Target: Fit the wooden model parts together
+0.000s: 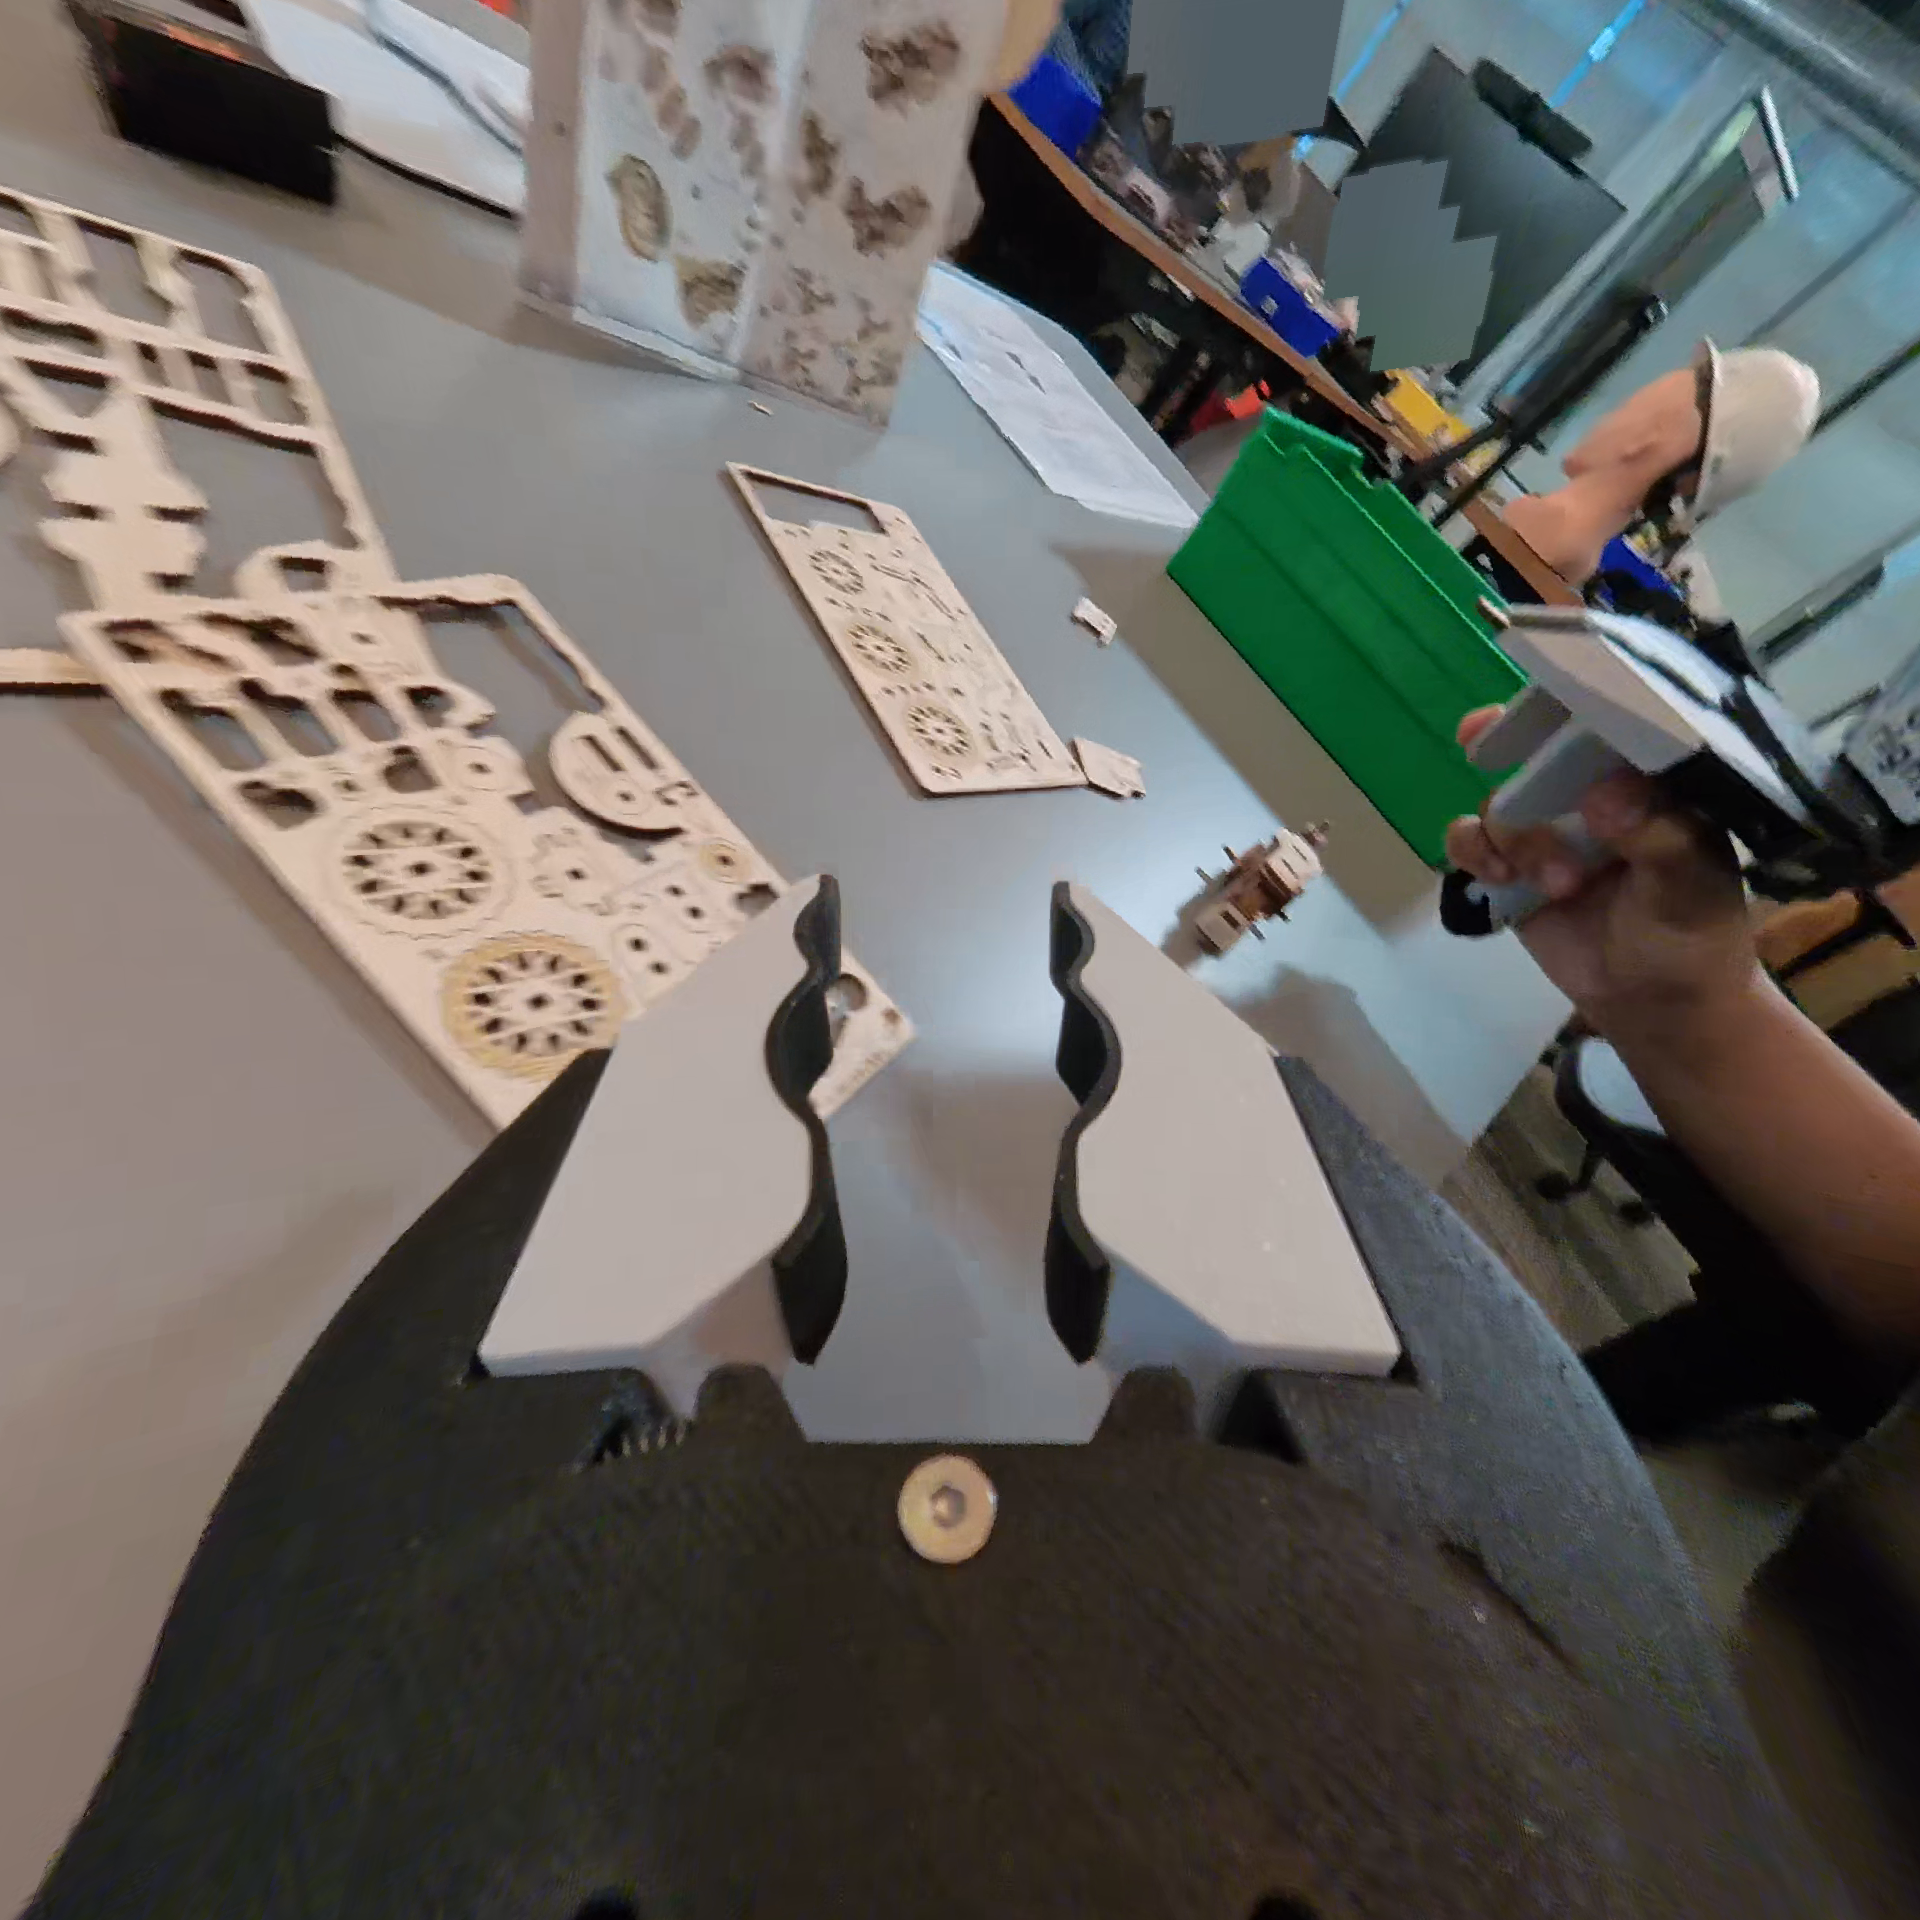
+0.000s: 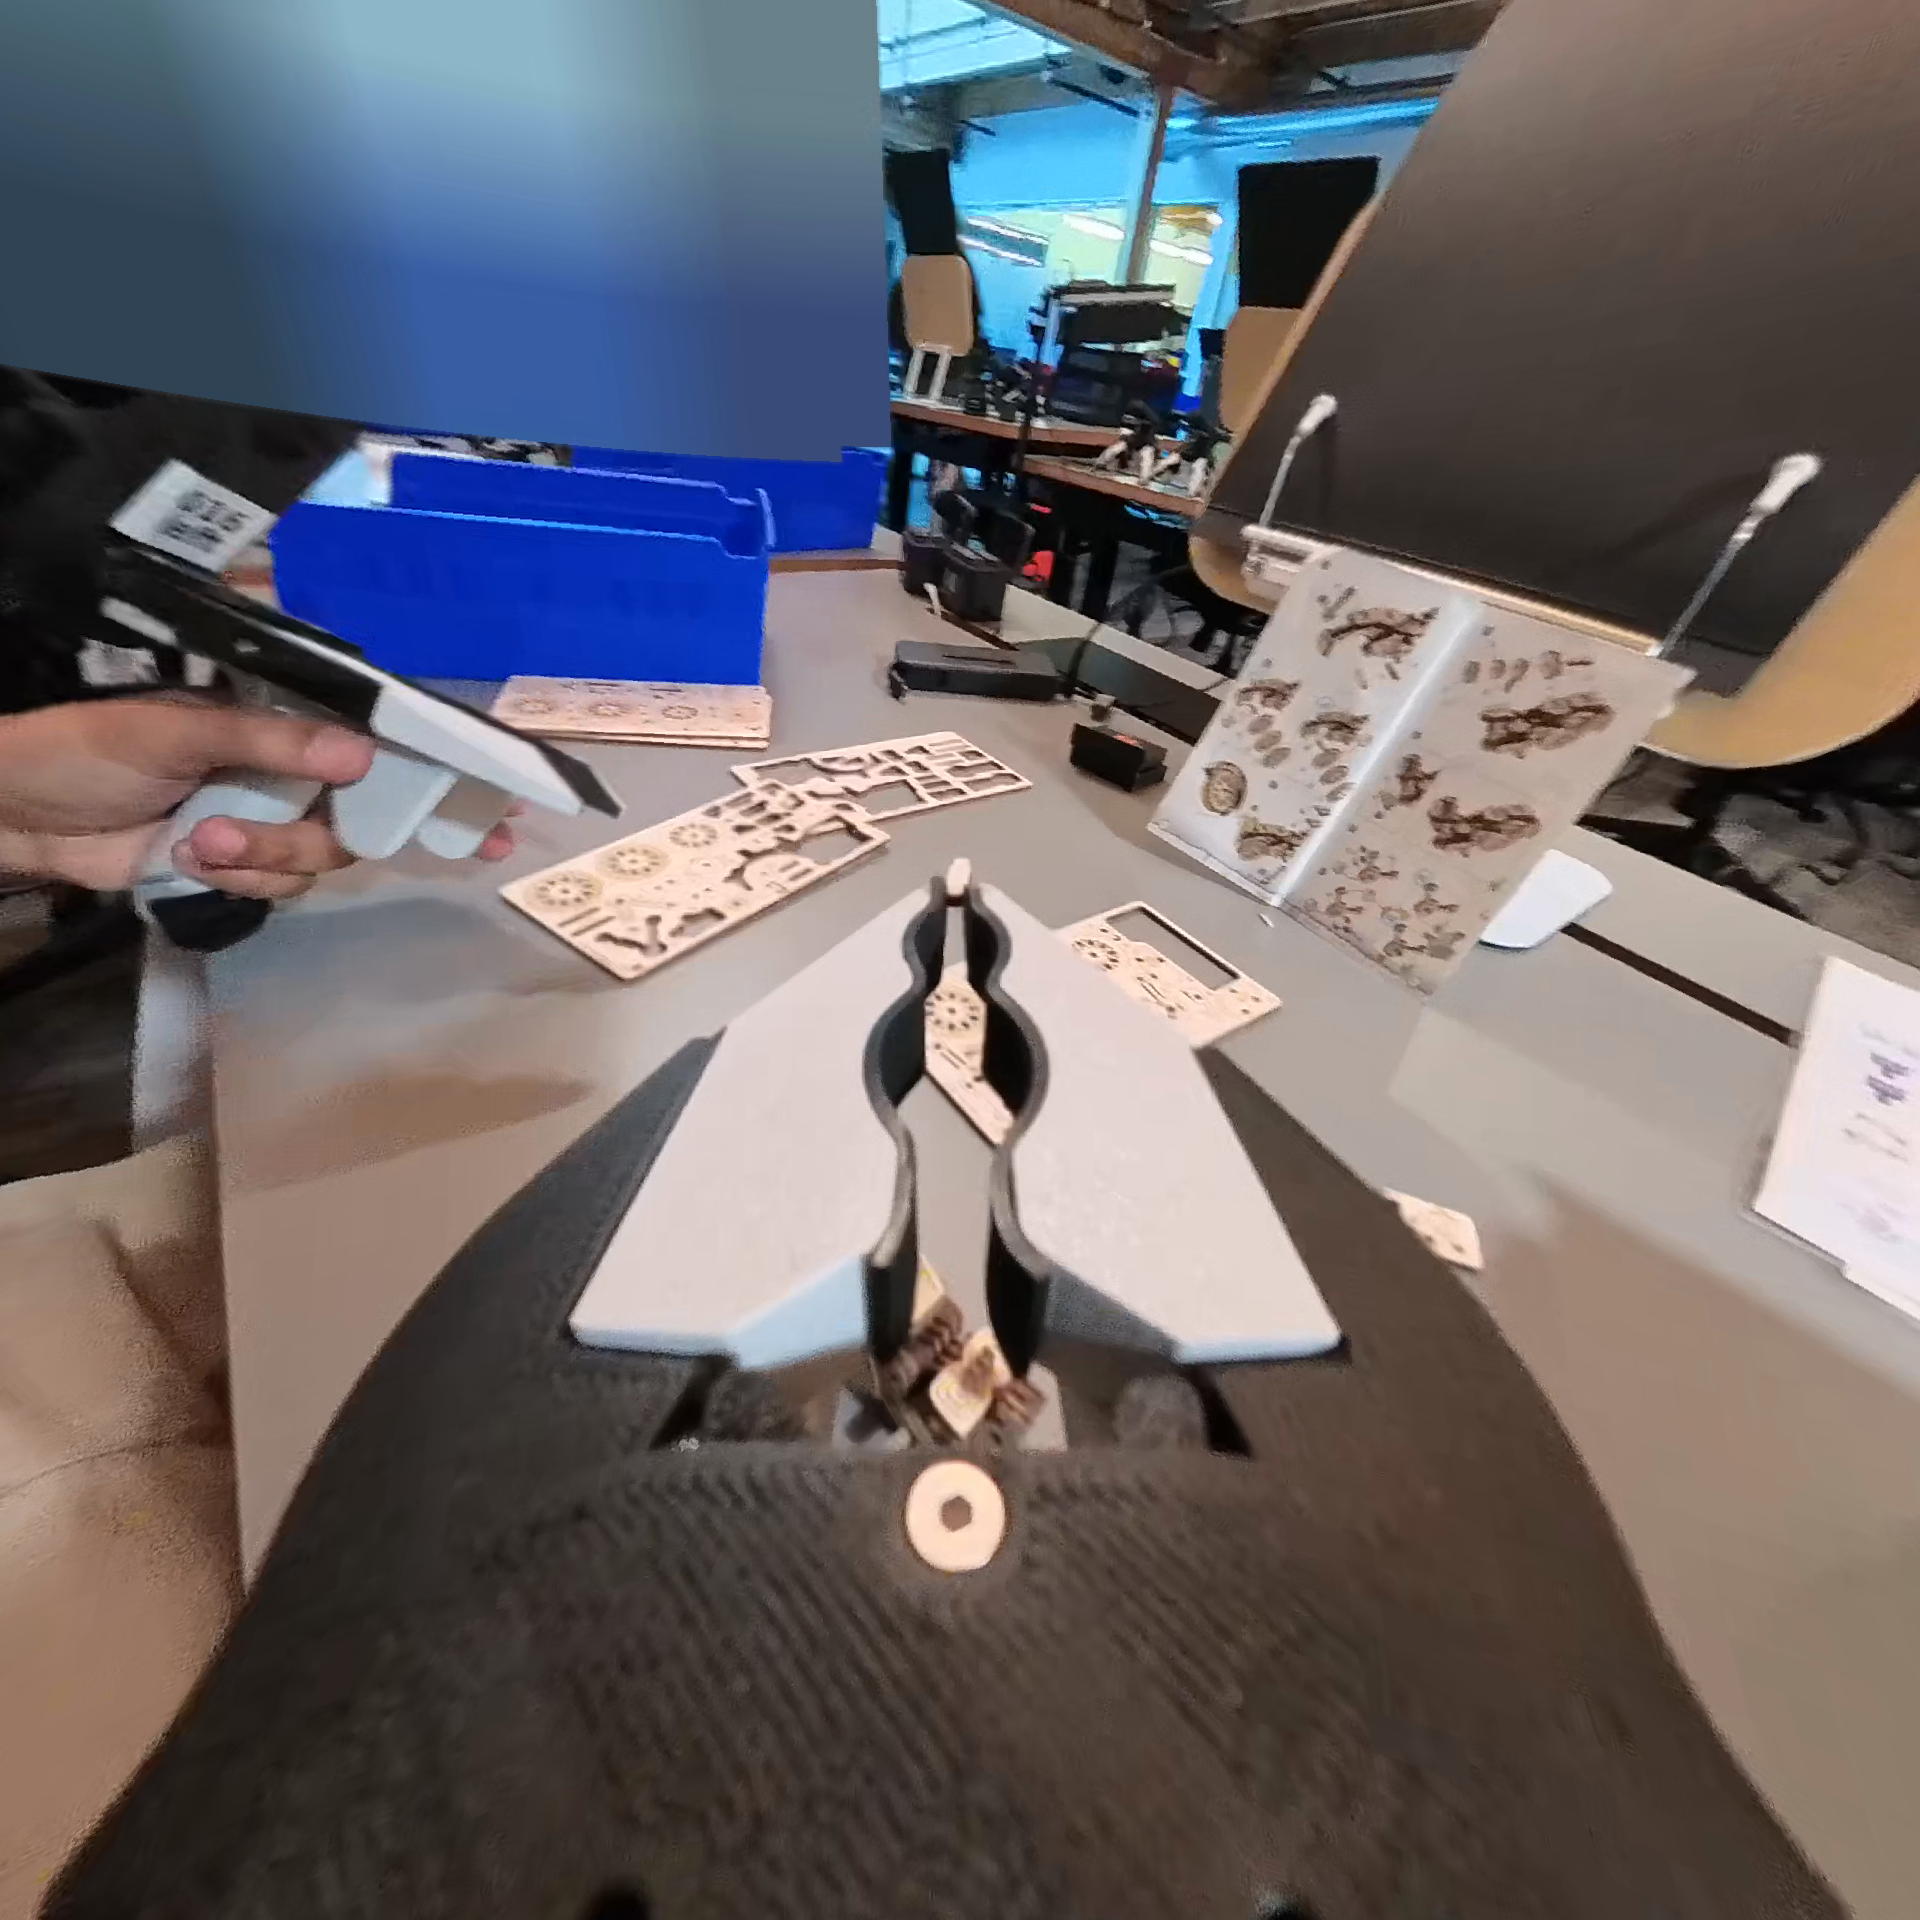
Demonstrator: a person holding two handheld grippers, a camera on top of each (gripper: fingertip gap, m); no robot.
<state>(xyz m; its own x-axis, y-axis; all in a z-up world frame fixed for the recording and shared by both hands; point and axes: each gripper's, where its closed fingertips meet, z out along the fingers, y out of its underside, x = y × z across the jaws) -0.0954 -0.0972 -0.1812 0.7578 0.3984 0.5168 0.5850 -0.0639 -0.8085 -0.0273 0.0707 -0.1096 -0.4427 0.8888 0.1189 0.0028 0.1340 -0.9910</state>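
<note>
My left gripper (image 1: 943, 904) is open and empty, held above the grey table (image 1: 623, 499) near a punched wooden parts sheet (image 1: 436, 821). A small wooden sub-assembly (image 1: 1257, 899) stands on the table right of its fingertips. My right gripper (image 2: 958, 904) is shut on a small pale wooden piece (image 2: 958, 873) that sticks out at its tips. It also shows in the left wrist view (image 1: 1507, 634), held in a hand at the right. A blurred wooden assembly (image 2: 945, 1371) shows through the gap at the finger bases. The left gripper (image 2: 597, 800) also shows at the left of the right wrist view.
More parts sheets (image 1: 904, 634) (image 2: 883, 774) and loose wooden bits (image 1: 1110, 767) lie on the table. An open instruction booklet (image 2: 1403, 769) stands at the back. A green bin (image 1: 1340, 623), a blue bin (image 2: 520, 592), black boxes (image 2: 977, 665) and a white mouse (image 2: 1543, 899) ring the area. Some 20 cm of space lies between my two pairs of fingers.
</note>
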